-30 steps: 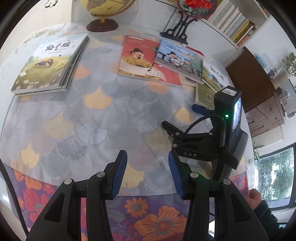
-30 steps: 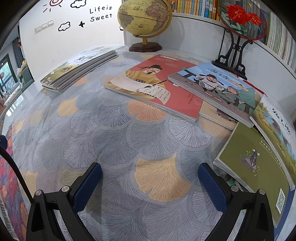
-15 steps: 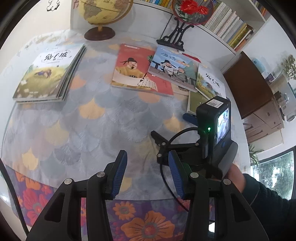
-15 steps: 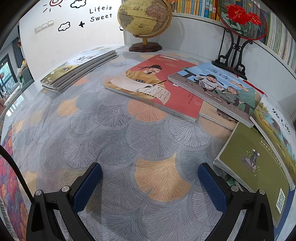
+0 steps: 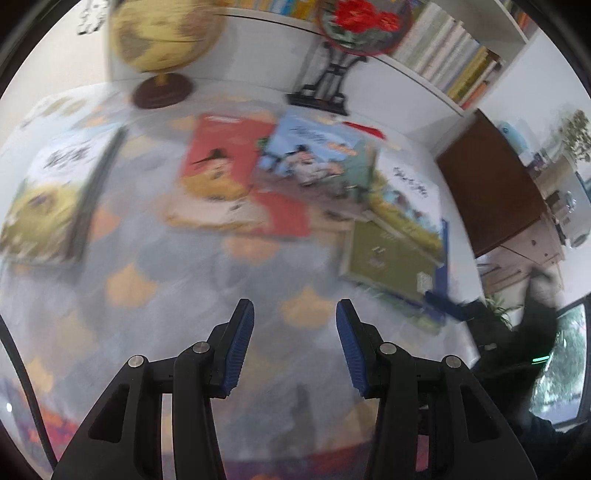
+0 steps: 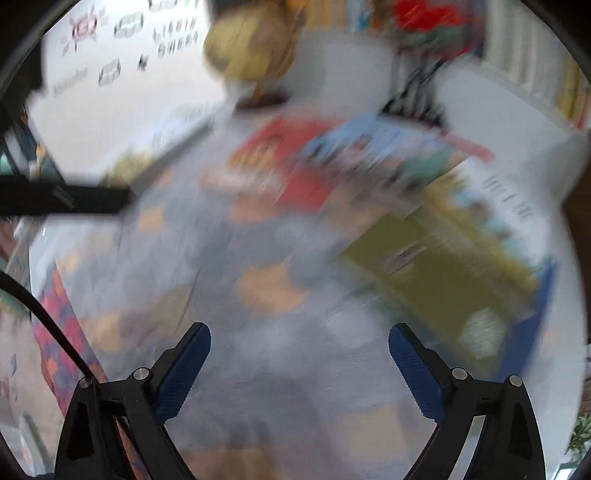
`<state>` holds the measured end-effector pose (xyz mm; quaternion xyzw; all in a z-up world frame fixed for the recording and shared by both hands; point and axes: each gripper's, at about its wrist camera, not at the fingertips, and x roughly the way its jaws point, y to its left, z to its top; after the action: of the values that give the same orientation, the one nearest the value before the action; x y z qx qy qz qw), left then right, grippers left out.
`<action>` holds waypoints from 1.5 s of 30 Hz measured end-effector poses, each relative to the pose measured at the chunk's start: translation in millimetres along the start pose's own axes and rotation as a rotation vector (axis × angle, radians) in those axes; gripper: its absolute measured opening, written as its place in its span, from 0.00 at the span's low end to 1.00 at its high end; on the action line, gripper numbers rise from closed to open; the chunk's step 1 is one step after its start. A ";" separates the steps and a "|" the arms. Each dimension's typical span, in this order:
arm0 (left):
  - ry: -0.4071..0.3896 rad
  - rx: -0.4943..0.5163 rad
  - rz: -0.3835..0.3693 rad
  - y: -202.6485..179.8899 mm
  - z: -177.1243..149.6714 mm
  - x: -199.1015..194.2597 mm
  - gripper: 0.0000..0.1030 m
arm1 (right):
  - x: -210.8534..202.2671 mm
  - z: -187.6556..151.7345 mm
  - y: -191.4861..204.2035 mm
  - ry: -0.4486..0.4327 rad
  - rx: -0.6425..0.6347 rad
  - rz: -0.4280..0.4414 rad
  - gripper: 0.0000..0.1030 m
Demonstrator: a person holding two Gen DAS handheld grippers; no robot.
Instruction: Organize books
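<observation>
Both views are motion-blurred. On the fan-patterned tablecloth lie a red book (image 5: 229, 177) (image 6: 295, 162), a blue book (image 5: 317, 155) (image 6: 380, 147) overlapping it, a white landscape book (image 5: 406, 195) (image 6: 498, 199) and an olive-green book (image 5: 388, 258) (image 6: 443, 266) to the right. A stack of books (image 5: 48, 199) (image 6: 162, 147) rests at far left. My left gripper (image 5: 294, 314) hovers over bare cloth, pads apart, nothing between them. My right gripper (image 6: 300, 339) is wide, its jaws closing slightly, holding nothing, with the olive book off its right finger.
A globe (image 5: 162, 40) and a black stand with a red flower ornament (image 5: 351, 33) sit at the table's back. A bookshelf (image 5: 454, 62) runs behind and a brown cabinet (image 5: 491, 184) stands right. The floral cloth (image 6: 62, 325) marks the near table edge.
Both grippers have lifted and shifted, blurring the views. In the left wrist view the right gripper slid from centre-right to the far right edge. The right jaws narrowed a little.
</observation>
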<state>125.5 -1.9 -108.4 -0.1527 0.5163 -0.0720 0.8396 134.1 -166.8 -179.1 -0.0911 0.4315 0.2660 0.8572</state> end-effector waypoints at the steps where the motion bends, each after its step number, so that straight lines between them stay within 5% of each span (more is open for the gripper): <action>1: 0.004 0.013 -0.012 -8.6 6.2 7.8 0.42 | -10.4 4.4 -10.6 -0.028 0.006 -0.005 0.94; 8: 0.029 0.129 -0.073 -66.9 44.5 49.5 0.42 | -66.3 22.9 -103.0 -0.181 0.170 0.014 0.94; 18: 0.122 0.255 -0.105 -93.9 101.6 121.5 0.42 | -36.6 28.3 -167.1 -0.125 0.380 -0.056 0.93; 23: 0.168 0.264 -0.120 -92.9 118.5 165.4 0.42 | -1.6 28.4 -189.3 -0.040 0.469 -0.073 0.58; 27: 0.186 0.258 -0.135 -93.1 122.8 185.5 0.42 | 13.4 22.6 -207.4 -0.011 0.537 -0.061 0.57; 40: 0.164 0.285 -0.155 -105.1 120.8 184.4 0.43 | 32.4 21.7 -220.5 0.030 0.536 -0.133 0.51; 45: 0.202 0.251 -0.205 -93.7 92.4 162.7 0.43 | 23.6 19.4 -218.3 0.044 0.493 -0.102 0.51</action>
<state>285.3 -118.8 -176.1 -0.0906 0.5665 -0.2358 0.7844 275.7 -334.2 -201.8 0.0932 0.4968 0.1069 0.8562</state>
